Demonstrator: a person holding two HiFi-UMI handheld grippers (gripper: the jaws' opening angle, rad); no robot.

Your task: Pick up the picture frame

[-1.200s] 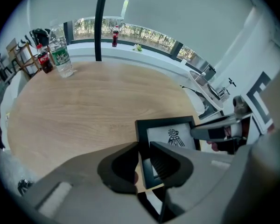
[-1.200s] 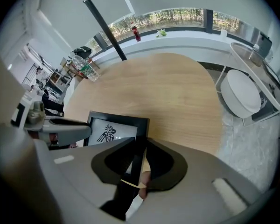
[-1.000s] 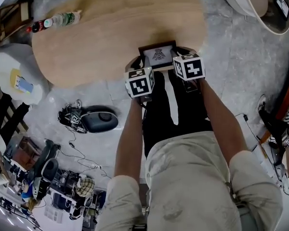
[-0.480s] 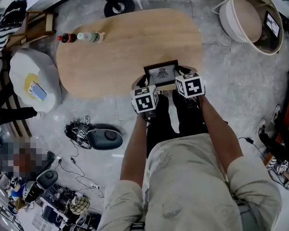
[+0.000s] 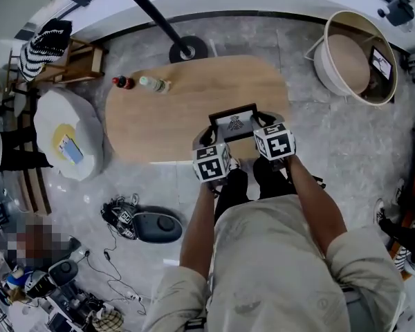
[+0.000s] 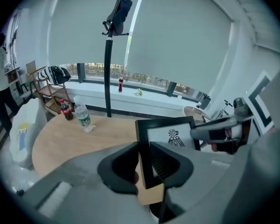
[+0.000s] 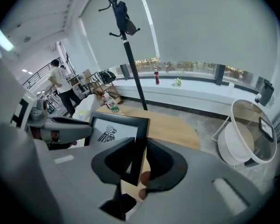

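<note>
The picture frame [image 5: 235, 123] is black-edged, with a white mat and a small dark emblem. It hangs in the air over the near edge of the oval wooden table [image 5: 159, 116]. My left gripper [image 5: 214, 142] is shut on its left edge and my right gripper [image 5: 265, 133] on its right edge. In the left gripper view the frame [image 6: 170, 133] stands upright between the left gripper's pads [image 6: 144, 164], with the right gripper [image 6: 219, 133] beyond it. In the right gripper view the frame's edge [image 7: 114, 132] is pinched in the right gripper [image 7: 139, 164], and the left gripper [image 7: 60, 127] shows at the left.
A water bottle [image 5: 154, 84] and a cola bottle [image 5: 122, 82] stand at the table's far left. A coat stand's base [image 5: 188, 48] is behind the table. A round white basket table [image 5: 356, 57] is at the right, a white pouf [image 5: 66, 144] at the left, cables and a dark device [image 5: 155, 225] on the floor.
Both grippers have risen with the frame held between them. The table now looks smaller and farther below, and more of the room is in view.
</note>
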